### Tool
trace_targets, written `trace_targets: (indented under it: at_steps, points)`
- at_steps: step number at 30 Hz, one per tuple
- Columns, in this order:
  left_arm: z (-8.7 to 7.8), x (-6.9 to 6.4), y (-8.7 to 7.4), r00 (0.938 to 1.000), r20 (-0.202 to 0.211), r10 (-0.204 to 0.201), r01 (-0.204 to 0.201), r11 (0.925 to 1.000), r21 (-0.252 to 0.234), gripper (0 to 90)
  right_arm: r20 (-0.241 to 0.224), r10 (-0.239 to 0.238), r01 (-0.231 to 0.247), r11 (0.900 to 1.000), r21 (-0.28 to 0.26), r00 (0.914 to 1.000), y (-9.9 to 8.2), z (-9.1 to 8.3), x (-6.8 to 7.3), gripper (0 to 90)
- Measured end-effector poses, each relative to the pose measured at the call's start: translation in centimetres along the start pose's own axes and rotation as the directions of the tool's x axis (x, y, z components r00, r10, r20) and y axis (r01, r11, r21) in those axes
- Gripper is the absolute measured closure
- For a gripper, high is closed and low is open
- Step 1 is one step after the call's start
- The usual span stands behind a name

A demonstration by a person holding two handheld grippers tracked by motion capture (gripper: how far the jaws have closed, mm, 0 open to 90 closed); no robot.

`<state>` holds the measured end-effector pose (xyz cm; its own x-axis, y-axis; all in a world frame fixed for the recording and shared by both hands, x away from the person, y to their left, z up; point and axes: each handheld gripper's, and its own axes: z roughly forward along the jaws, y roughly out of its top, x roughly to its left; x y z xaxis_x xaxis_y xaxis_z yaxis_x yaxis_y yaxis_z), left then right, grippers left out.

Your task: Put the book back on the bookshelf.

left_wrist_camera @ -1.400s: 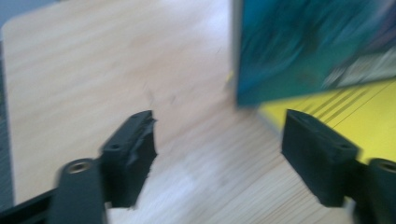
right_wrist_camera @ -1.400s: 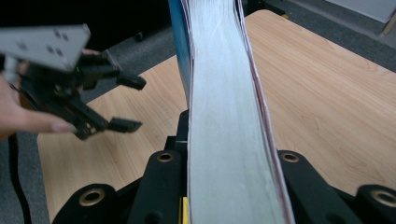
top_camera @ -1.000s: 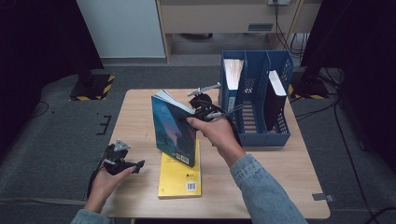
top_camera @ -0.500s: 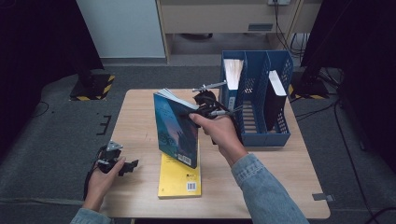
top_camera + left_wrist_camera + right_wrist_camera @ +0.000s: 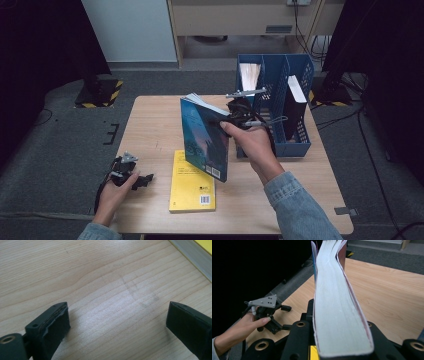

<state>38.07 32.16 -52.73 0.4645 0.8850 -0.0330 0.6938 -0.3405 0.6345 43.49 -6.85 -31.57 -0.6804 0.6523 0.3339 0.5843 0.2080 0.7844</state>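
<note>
On the wooden table (image 5: 160, 125), everything sits around the blue file rack (image 5: 280, 115) standing at its far right side. The rack holds a white sheaf of papers in its left slot and a dark book in its right one. Just left of the rack, lifted off the table, is the blue book (image 5: 205, 137); my right gripper (image 5: 239, 116) is clamped on its page edge, cover facing left, spine end tipped down toward me. Farther left of the rack, flat on the wood, lies a yellow book (image 5: 192, 182). Well left of the rack, at the table's near-left edge, my left gripper (image 5: 131, 176) rests low over bare wood, jaws spread wide with nothing between them.
</note>
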Motion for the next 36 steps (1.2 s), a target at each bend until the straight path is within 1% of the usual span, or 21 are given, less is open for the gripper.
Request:
trace_targets:
  at_steps: [2,4,7,9,12,16,23,24,28,30,36]
  points:
    - [0.1,0.0,-0.1,0.9997,-0.012,0.019,-0.019,0.9998,-0.003,2.5,0.006,0.000,0.000,1.0000,-0.006,1.0000,-0.2,-0.5,-0.1,73.4]
    - [0.2,-0.1,-0.3,0.9995,-0.019,0.025,-0.026,0.9996,-0.014,1.3,0.010,0.002,-0.002,0.9999,-0.012,0.9999,-0.5,-1.1,-0.1,73.5]
    - [0.3,-0.1,-0.5,0.9995,-0.018,0.028,-0.028,0.9989,-0.036,0.0,0.013,0.003,-0.002,0.9996,-0.027,0.9999,-1.1,-1.9,-0.2,73.4]
    - [0.3,0.0,-0.7,0.9995,-0.019,0.026,-0.027,0.9983,-0.052,0.0,0.009,0.012,-0.012,0.9994,-0.032,0.9999,-1.5,-2.3,-0.4,73.4]
    - [0.3,-0.1,-0.8,0.9995,-0.022,0.025,-0.026,0.9979,-0.059,0.0,0.008,0.019,-0.019,0.9993,-0.033,0.9998,-2.1,-2.9,-0.6,73.4]
    - [0.3,-0.1,-0.8,0.9994,-0.023,0.025,-0.026,0.9978,-0.061,0.0,0.010,0.033,-0.032,0.9988,-0.036,0.9994,-2.6,-3.4,-1.0,73.4]
    - [0.3,-0.1,-0.8,0.9994,-0.023,0.027,-0.029,0.9975,-0.065,0.0,0.021,0.041,-0.040,0.9977,-0.054,0.9989,-3.3,-4.5,-1.6,73.4]
    - [0.3,-0.1,-0.9,0.9994,-0.023,0.027,-0.029,0.9975,-0.065,0.0,0.022,0.048,-0.047,0.9973,-0.057,0.9986,-3.5,-4.7,-1.6,73.3]
    - [0.3,-0.1,-0.8,0.9993,-0.023,0.028,-0.029,0.9976,-0.063,0.0,0.030,0.041,-0.038,0.9965,-0.075,0.9987,-4.0,-5.6,-1.5,73.3]
    - [0.3,-0.1,-0.8,0.9994,-0.023,0.027,-0.029,0.9975,-0.064,0.0,0.034,0.045,-0.042,0.9956,-0.084,0.9984,-4.3,-6.1,-1.4,73.4]
    - [0.3,-0.1,-0.9,0.9994,-0.024,0.027,-0.028,0.9975,-0.065,0.0,0.037,0.044,-0.041,0.9955,-0.086,0.9983,-4.9,-6.9,-1.5,73.3]
